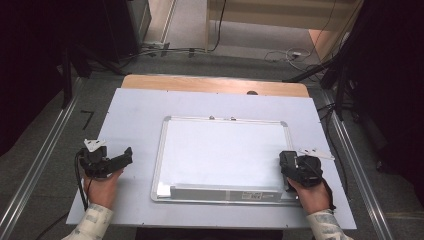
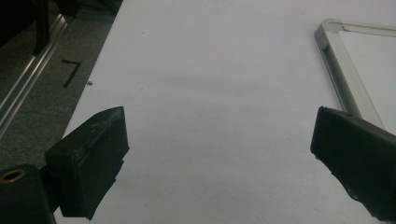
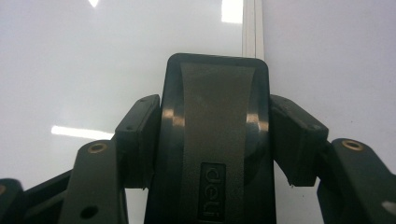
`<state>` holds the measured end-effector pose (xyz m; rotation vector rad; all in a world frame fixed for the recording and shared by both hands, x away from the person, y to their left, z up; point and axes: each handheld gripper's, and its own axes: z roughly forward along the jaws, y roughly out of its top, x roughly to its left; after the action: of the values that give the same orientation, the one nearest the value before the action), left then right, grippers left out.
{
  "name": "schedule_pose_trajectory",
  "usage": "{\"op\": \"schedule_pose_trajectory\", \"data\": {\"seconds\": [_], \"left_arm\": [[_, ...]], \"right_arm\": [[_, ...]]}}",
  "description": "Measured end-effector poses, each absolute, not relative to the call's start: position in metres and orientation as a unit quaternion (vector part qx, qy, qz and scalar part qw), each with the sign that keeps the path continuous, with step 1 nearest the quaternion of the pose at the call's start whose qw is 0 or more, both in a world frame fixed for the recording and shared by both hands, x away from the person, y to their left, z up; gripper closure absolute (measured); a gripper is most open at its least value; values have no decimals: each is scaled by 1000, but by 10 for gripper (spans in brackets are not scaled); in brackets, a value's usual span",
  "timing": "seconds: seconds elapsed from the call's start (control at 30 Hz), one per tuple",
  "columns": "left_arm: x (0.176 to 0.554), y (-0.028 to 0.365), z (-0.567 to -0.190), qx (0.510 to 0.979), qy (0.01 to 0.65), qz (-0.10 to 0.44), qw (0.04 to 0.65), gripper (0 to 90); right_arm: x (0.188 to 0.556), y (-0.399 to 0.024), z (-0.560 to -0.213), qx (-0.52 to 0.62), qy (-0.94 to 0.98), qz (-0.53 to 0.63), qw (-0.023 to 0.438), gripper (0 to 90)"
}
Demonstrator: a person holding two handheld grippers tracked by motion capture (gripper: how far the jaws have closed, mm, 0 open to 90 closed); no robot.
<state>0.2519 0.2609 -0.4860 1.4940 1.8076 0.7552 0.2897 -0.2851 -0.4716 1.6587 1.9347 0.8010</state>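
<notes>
The right claw (image 3: 212, 140), clamped on the eraser (image 3: 215, 135), sits at the whiteboard's (image 1: 225, 150) right edge, board stretching leftward ahead of it; the left claw (image 2: 219, 154) gapes empty, beside the board's left edge.

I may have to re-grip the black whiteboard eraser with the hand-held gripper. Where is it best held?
Across its two long sides, as the right hand-held gripper holds the eraser now. Those flanks are straight and parallel, narrow enough for the jaws. Come in along its length from above the whiteboard.

One whiteboard (image 1: 222, 150), one black eraser (image 3: 215, 140), two grippers — left (image 1: 125, 156), right (image 1: 286, 159) — one table (image 1: 135, 115).
</notes>
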Motion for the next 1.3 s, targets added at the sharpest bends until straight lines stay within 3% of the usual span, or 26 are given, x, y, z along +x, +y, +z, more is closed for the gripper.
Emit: {"op": "schedule_pose_trajectory", "data": {"seconds": [0.57, 1.3], "left_arm": [[251, 261, -486, 572, 692, 289, 333, 47], [251, 261, -486, 573, 692, 289, 332, 46]], "right_arm": [[290, -270, -478, 618, 710, 266, 207, 355], [285, -288, -461, 573, 704, 339, 247, 214]]}}
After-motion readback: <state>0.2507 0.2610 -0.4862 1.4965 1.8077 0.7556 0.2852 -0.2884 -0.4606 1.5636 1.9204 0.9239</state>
